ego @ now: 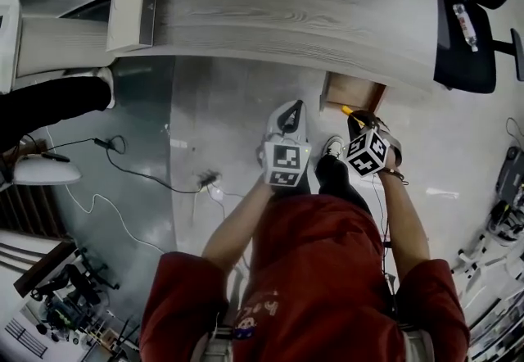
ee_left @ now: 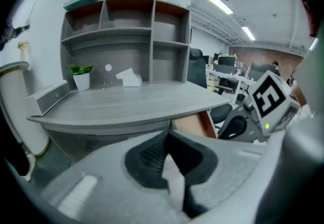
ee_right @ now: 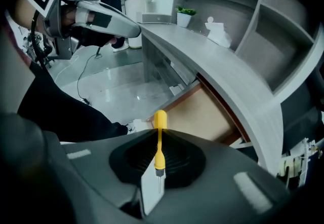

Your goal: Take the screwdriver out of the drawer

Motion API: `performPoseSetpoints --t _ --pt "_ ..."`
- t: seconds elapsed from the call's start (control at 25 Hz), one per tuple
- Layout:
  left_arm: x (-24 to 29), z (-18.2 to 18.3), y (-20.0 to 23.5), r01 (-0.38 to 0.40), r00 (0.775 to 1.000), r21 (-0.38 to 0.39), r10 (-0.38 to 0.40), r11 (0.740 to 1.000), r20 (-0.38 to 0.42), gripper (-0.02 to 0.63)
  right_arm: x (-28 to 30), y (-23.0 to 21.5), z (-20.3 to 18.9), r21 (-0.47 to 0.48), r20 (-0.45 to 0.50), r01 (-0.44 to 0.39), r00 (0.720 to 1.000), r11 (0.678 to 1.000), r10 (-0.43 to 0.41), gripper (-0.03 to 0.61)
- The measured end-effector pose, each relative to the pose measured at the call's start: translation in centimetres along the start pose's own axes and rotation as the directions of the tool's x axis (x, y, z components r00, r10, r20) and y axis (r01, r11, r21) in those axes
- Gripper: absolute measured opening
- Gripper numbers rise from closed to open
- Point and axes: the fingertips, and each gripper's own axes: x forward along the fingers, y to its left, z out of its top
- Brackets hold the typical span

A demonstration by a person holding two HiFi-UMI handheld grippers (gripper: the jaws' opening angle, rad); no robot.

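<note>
Our right hand-held gripper [ee_right: 158,139] clamps the screwdriver [ee_right: 160,120] by its thin neck, handle at 12 o'clock, so it may pivot loose; the left hand-held gripper [ee_left: 167,138] sits closed, empty.

Desk [ego: 286,16]: grey wood-grain top with a curved front edge, spanning the upper part of the head view.
On the desk: a long white box [ego: 131,10] at upper left; a potted plant [ee_left: 81,77] and a crumpled white thing [ee_left: 126,78] at the back.
Shelf unit [ee_left: 152,30]: grey, with open compartments, standing on the desk's rear.
Drawer [ego: 352,92]: open under the desk's front edge, right of centre, brown inside.
Floor [ego: 205,106]: glossy grey; a black cable [ego: 105,142] lies on it at left centre.
</note>
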Motion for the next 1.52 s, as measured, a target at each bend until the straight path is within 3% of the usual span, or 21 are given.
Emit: performPoseSetpoints --t 0.52,0.88,1.2,1.52 --pt "-1.2 5.1 -3.1 0.095 0.994 0.082 -0.099 0.992 0.046 0.002 -6.6 -1.5 -1.7 0.230 0.074 0.079 0.992 0.970 -0.098 0.023" --pt "-1.2 8.7 -4.0 0.138 0.986 0.140 -0.150 0.980 0.079 0.002 -10.9 -2.6 -2.1 0.378 0.126 0.125 0.975 0.917 -0.185 0.023" --pt "-2.4 10.1 -3.9 0.130 0.983 0.151 -0.147 0.980 0.108 0.002 -13.5 -4.2 -0.4 0.539 0.222 0.079 0.947 0.838 -0.232 0.023" --pt "-4.0 11.0 -2.4 0.083 0.984 0.128 -0.102 0.988 0.146 0.002 -15.3 -5.9 1.2 0.590 0.276 0.087 0.912 0.803 -0.302 0.023"
